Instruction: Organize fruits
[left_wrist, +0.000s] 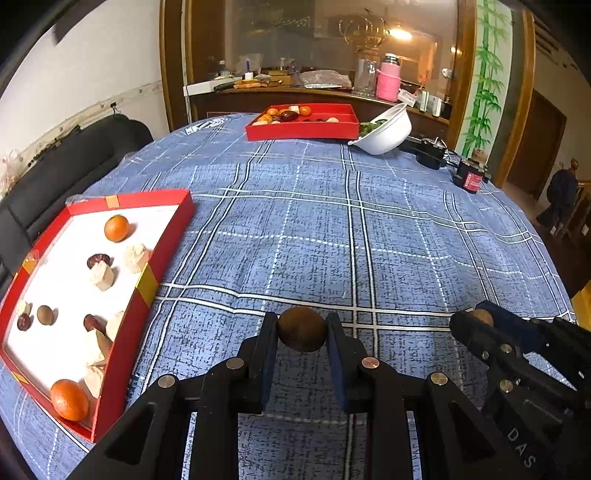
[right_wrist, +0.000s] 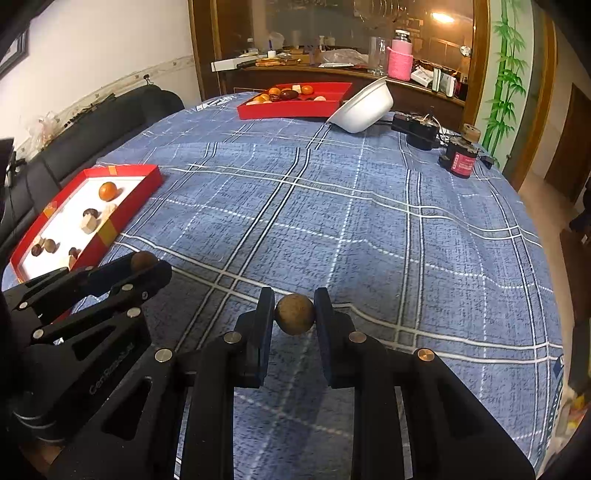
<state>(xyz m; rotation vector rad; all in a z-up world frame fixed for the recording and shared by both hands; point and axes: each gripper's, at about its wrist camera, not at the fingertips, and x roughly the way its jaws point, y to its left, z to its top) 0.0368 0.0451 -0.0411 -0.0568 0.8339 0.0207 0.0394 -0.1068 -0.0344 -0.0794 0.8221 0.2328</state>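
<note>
My left gripper (left_wrist: 302, 326) is shut on a round brown longan (left_wrist: 302, 329), held above the blue checked tablecloth. My right gripper (right_wrist: 294, 312) is shut on a second brown longan (right_wrist: 294, 314). In the left wrist view the right gripper (left_wrist: 480, 318) shows at the lower right with its fruit. In the right wrist view the left gripper (right_wrist: 144, 262) shows at the lower left. A red tray with a white floor (left_wrist: 162, 251) lies to the left, holding oranges (left_wrist: 116, 228), dark dates, pale chunks and a small brown longan (left_wrist: 45, 315).
A second red tray (left_wrist: 303, 129) with mixed fruit stands at the table's far edge, a tilted white bowl (left_wrist: 388, 133) of greens beside it. Black devices and a red-labelled can (left_wrist: 471, 179) sit far right. A dark sofa (left_wrist: 70, 162) runs along the left.
</note>
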